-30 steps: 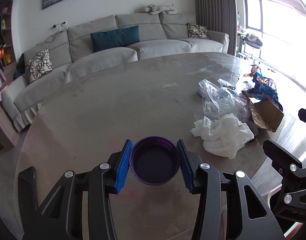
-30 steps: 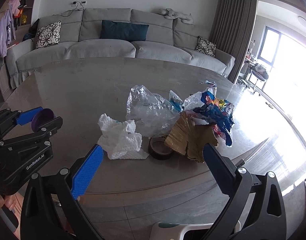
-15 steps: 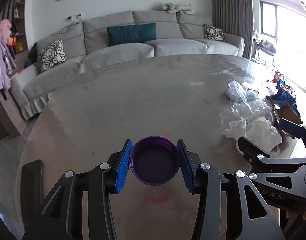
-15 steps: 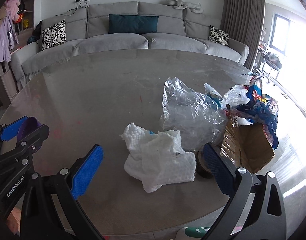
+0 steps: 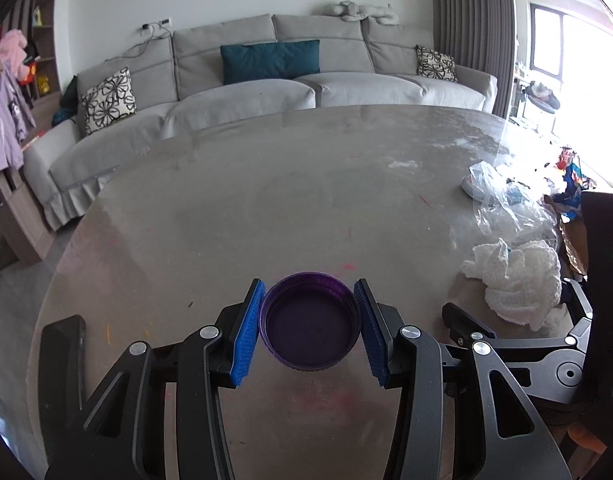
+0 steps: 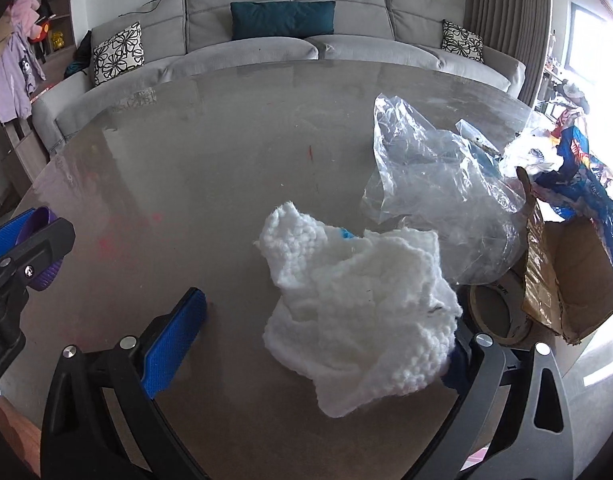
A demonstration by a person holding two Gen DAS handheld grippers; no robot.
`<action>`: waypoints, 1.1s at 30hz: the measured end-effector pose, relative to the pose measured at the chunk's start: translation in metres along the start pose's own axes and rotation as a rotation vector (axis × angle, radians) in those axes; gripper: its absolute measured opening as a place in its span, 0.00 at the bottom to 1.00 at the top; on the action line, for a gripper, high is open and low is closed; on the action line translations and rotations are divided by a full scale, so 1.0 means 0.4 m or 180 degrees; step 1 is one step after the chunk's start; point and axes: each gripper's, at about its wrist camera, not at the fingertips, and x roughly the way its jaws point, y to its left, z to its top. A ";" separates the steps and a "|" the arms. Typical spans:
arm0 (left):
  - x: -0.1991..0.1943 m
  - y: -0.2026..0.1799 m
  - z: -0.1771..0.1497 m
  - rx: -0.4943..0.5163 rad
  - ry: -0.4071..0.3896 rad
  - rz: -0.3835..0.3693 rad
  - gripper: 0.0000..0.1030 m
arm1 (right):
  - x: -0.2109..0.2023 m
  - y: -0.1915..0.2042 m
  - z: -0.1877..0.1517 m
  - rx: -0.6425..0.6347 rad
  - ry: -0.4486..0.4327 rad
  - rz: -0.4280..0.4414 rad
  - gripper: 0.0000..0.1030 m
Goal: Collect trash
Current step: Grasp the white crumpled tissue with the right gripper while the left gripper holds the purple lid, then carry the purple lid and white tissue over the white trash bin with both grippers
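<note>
Fingers of the right gripper stand wide apart and hold nothing. The crumpled white paper towel lies between them, offset toward the right finger, whose pad it partly hides. The left finger pad stands well clear of the towel's near-left edge.

The towel's longer dimension runs from the fingers away toward the far edge of the counter; closure would therefore act across its shorter dimension. Judgement: centre the wad between the pads before closing.

The right gripper is the nearer one. The left gripper is occupied, clamped on a purple lid held above the near-left part of the counter.

Beyond the towel, toward the right edge of the counter, remaining trash lies close together:
- clear plastic bag
- tape roll, just beside the towel
- torn cardboard
- coloured wrapper
</note>
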 end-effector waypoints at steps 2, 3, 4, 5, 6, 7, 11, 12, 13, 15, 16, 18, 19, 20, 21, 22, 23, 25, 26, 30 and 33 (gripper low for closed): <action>0.001 0.000 -0.001 -0.0012 0.0005 -0.0012 0.45 | -0.010 0.003 -0.003 -0.0034 -0.0022 0.0054 0.86; 0.001 -0.001 -0.002 -0.0019 0.0004 -0.0020 0.45 | -0.015 0.009 -0.004 -0.0056 -0.0045 0.0066 0.70; -0.001 0.000 -0.001 -0.0022 0.0000 -0.0017 0.45 | -0.020 0.009 -0.005 -0.0069 -0.0059 0.0075 0.59; -0.003 0.000 -0.001 -0.0023 -0.0006 -0.0019 0.45 | -0.025 0.013 -0.003 -0.0093 -0.0057 0.0088 0.33; -0.007 0.001 -0.001 -0.0030 -0.0018 -0.0026 0.45 | -0.026 0.014 0.003 -0.0097 -0.0025 0.0107 0.24; -0.011 0.001 -0.001 -0.0037 -0.0031 -0.0031 0.46 | -0.028 0.016 0.005 -0.0099 0.0010 0.0105 0.21; -0.028 -0.001 -0.002 -0.0042 -0.0086 -0.0034 0.46 | -0.052 0.034 0.009 -0.0170 -0.0008 0.0095 0.14; -0.031 0.000 -0.001 -0.0045 -0.0097 -0.0031 0.46 | -0.063 0.041 0.010 -0.0218 -0.0069 0.0062 0.14; -0.033 -0.001 -0.001 -0.0052 -0.0106 -0.0031 0.46 | -0.081 0.046 0.009 -0.0272 -0.0132 0.0012 0.14; -0.040 -0.001 0.000 -0.0060 -0.0119 -0.0057 0.46 | -0.119 0.044 0.011 -0.0298 -0.0229 -0.0017 0.14; -0.045 -0.002 0.001 -0.0063 -0.0136 -0.0062 0.46 | -0.140 0.040 0.010 -0.0286 -0.0271 -0.0024 0.14; -0.059 -0.009 0.004 -0.0049 -0.0167 -0.0084 0.46 | -0.181 0.025 0.010 -0.0248 -0.0341 -0.0040 0.14; -0.067 -0.013 0.005 -0.0040 -0.0188 -0.0098 0.46 | -0.203 0.017 0.006 -0.0224 -0.0373 -0.0050 0.14; -0.078 -0.019 0.005 -0.0029 -0.0213 -0.0112 0.46 | -0.226 0.008 0.002 -0.0205 -0.0404 -0.0069 0.14; -0.090 -0.026 0.005 -0.0010 -0.0236 -0.0123 0.46 | -0.246 -0.004 0.000 -0.0186 -0.0430 -0.0091 0.14; -0.104 -0.036 0.005 0.0010 -0.0266 -0.0131 0.46 | -0.269 -0.017 -0.007 -0.0152 -0.0453 -0.0103 0.14; -0.119 -0.047 0.004 0.0032 -0.0299 -0.0139 0.46 | -0.293 -0.032 -0.016 -0.0110 -0.0472 -0.0112 0.14; -0.144 -0.078 0.004 0.0114 -0.0323 -0.0210 0.46 | -0.342 -0.059 -0.035 -0.0056 -0.0525 -0.0197 0.14; -0.158 -0.098 0.001 0.0165 -0.0332 -0.0256 0.46 | -0.369 -0.074 -0.045 -0.0025 -0.0553 -0.0238 0.14; -0.221 -0.190 -0.020 0.0340 -0.0350 -0.0503 0.46 | -0.466 -0.135 -0.096 0.0106 -0.0635 -0.0430 0.14; -0.265 -0.269 -0.045 0.0473 -0.0311 -0.0737 0.46 | -0.531 -0.190 -0.138 0.0224 -0.0676 -0.0601 0.14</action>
